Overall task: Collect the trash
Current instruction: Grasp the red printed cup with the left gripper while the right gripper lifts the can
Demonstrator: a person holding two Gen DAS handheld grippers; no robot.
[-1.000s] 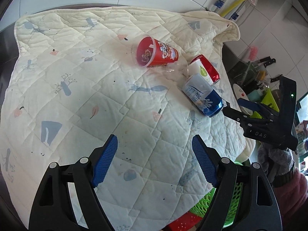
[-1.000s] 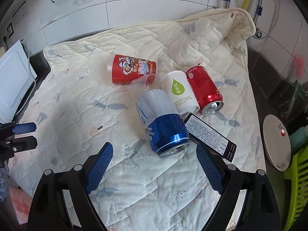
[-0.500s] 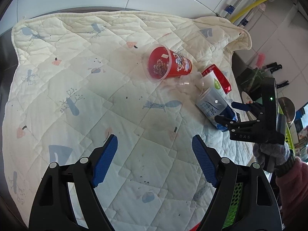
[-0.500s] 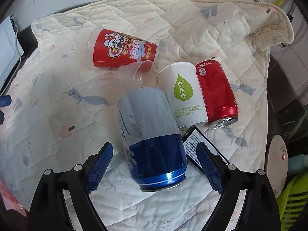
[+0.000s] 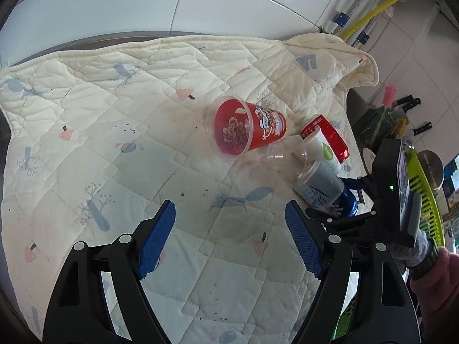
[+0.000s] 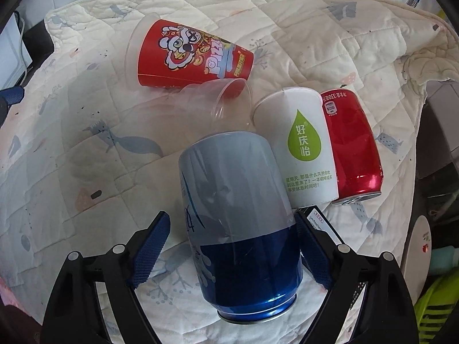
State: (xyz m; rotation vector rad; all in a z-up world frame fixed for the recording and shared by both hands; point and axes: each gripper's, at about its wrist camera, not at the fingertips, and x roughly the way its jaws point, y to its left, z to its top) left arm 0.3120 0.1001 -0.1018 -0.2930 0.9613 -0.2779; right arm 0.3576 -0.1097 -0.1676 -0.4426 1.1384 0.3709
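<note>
A blue and grey can (image 6: 241,229) lies on its side on the quilted cloth (image 6: 86,143). My right gripper (image 6: 232,246) is open with the can between its fingers; the right pad looks close to it. Beside the can lie a white paper cup (image 6: 304,146), a red can (image 6: 355,149), a clear plastic cup (image 6: 218,106) and a red printed cup (image 6: 195,57). A black flat packet (image 6: 324,226) lies under the can. My left gripper (image 5: 229,238) is open and empty over bare cloth, short of the red cup (image 5: 246,132). It sees the right gripper (image 5: 358,203) at the can (image 5: 321,189).
A green basket (image 5: 424,189) stands off the cloth's right edge. A white plate (image 6: 418,243) lies to the right. Knives (image 5: 410,103) and a tiled wall (image 5: 143,5) are behind. A white box (image 6: 11,54) sits at the far left.
My right gripper has moved forward until the blue can sits between its open fingers. My left gripper has shifted toward the cups.
</note>
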